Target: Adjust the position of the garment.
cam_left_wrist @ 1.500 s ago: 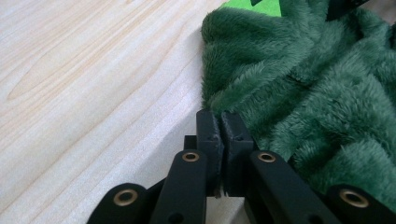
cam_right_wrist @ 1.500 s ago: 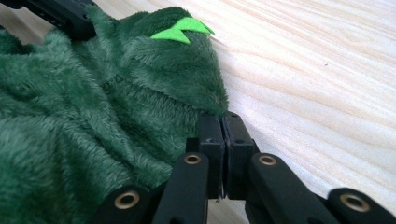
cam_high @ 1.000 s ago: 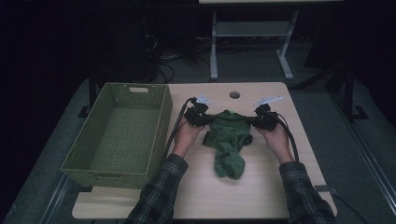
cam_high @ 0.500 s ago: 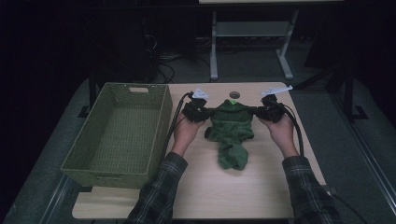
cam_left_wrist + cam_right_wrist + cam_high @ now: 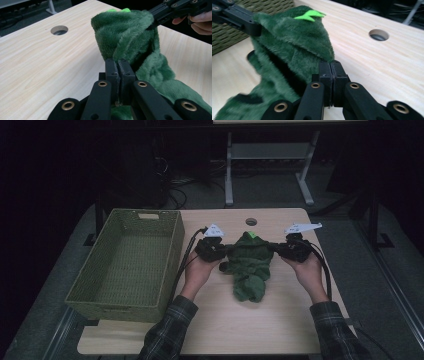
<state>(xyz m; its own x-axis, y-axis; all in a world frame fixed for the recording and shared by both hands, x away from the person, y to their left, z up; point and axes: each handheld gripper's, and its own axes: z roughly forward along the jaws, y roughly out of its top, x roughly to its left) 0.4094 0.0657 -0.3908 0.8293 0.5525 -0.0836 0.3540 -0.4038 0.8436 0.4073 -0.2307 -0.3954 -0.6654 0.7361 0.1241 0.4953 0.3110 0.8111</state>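
Plaid sleeves at the near edge, forearms reaching forward over the light wooden table.

Green fleece garment in mid-table, lower part bunched on the wood, upper part lifted and stretched between the two grippers. Bright green tag at its top.

Left gripper: jaws pressed together, pinching a fold at the garment's left upper edge; in the left gripper view, pile squeezed tight between the pads.

Right gripper: same picture on the opposite edge, jaws clamped on a fold of fleece, no gap visible.

Woven basket just left of the left hand, open and empty, well within reach. Cable hole in the tabletop beyond the garment. Metal stand on the dark floor farther back.

Step in hand, judged: raising and spreading the garment, likely for folding or for the basket.

Notes for doing it well:
- Keep both pinches firm; thick pile, slippery under thin pads.
- Raise both hands evenly, top edge level.
- Moderate tension only, enough to let the bunched lower part hang free.
- Lift high enough to clear the basket rim if headed that way.
- Watch the trailing cables near the basket wall.
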